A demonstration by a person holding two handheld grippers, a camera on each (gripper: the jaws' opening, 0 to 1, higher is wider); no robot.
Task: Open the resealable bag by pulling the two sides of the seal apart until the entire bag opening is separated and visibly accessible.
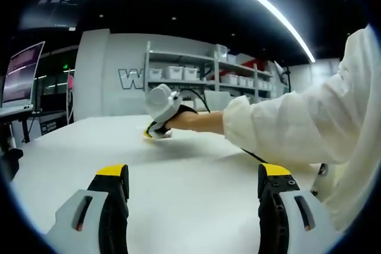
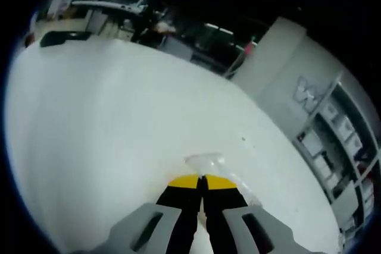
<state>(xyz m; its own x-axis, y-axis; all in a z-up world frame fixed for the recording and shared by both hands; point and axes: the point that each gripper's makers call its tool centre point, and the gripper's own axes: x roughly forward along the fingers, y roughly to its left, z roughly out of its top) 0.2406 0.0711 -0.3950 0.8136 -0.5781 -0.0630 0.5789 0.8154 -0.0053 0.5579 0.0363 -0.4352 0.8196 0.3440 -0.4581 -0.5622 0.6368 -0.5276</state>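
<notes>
Left gripper view shows the white table as the largest item, bare in the near field, with the left gripper low over it, jaws spread wide and holding nothing. Across the table, the person's white sleeve reaches in from the right, the hand carrying the right gripper down at the table surface.

Right gripper view shows that tool with its yellow-tipped jaws pressed together on the edge of the resealable bag, a small clear item lying flat on the table just ahead of the tips. Whether one seal lip or both are caught cannot be told.

Judgement: one side of the seal appears pinched; the bag mouth is not yet parted. To do the step well, the left tool should be brought across and closed on the opposite lip alone, close to the right tool's hold, then the two drawn apart evenly along the whole seal. Gripping both lips together would defeat the pull.

Writing: large white letters on the grey wall begin with "W"; the rest is hidden by shelving. The monitor text is unreadable.
</notes>
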